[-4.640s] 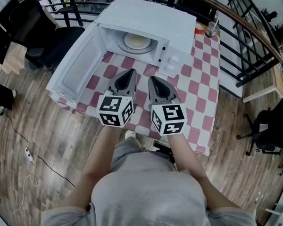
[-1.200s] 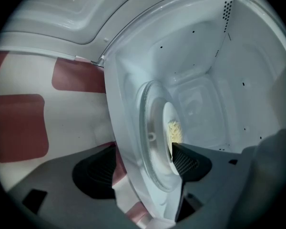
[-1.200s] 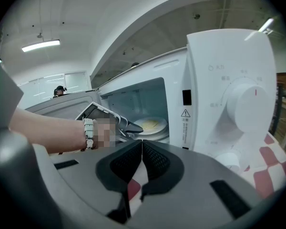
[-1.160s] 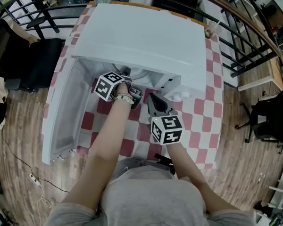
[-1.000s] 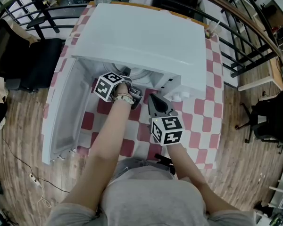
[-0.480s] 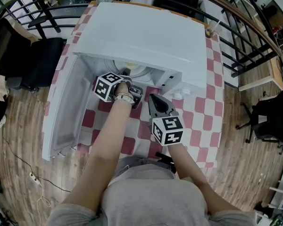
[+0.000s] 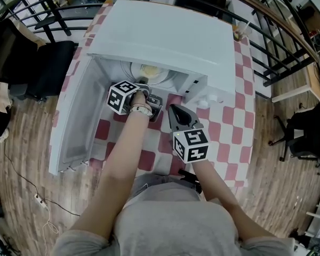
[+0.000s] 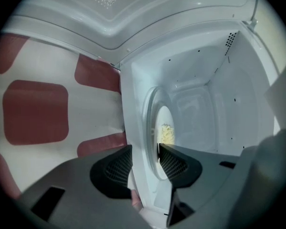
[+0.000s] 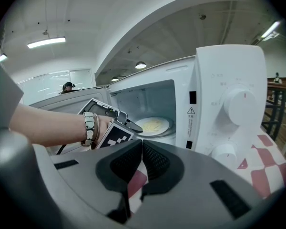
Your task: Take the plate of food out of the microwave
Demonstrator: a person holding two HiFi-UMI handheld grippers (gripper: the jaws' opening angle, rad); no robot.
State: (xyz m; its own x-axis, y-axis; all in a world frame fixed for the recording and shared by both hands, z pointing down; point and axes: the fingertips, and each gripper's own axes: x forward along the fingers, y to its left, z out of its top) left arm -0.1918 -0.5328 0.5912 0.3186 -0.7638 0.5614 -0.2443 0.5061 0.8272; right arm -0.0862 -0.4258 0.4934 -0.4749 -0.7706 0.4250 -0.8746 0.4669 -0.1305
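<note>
The left tongs (image 8: pixel 144 154), half open and just closing, straddle the plate (image 8: pixel 163 114) rim. Seat it deep, then draw out level. Right tongs (image 9: pixel 142 151) sit shut, empty.

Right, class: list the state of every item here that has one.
Microwave door: wide open.
Plate: inside the microwave, food on it.
Left gripper: jaws apart, just been closing, plate edge seemingly between them.
Right gripper: shut, empty.

Right gripper (image 9: pixel 142 150), jaws together and empty, faces the open microwave (image 9: pixel 229 104) holding the plate of food (image 9: pixel 154 125).
</note>
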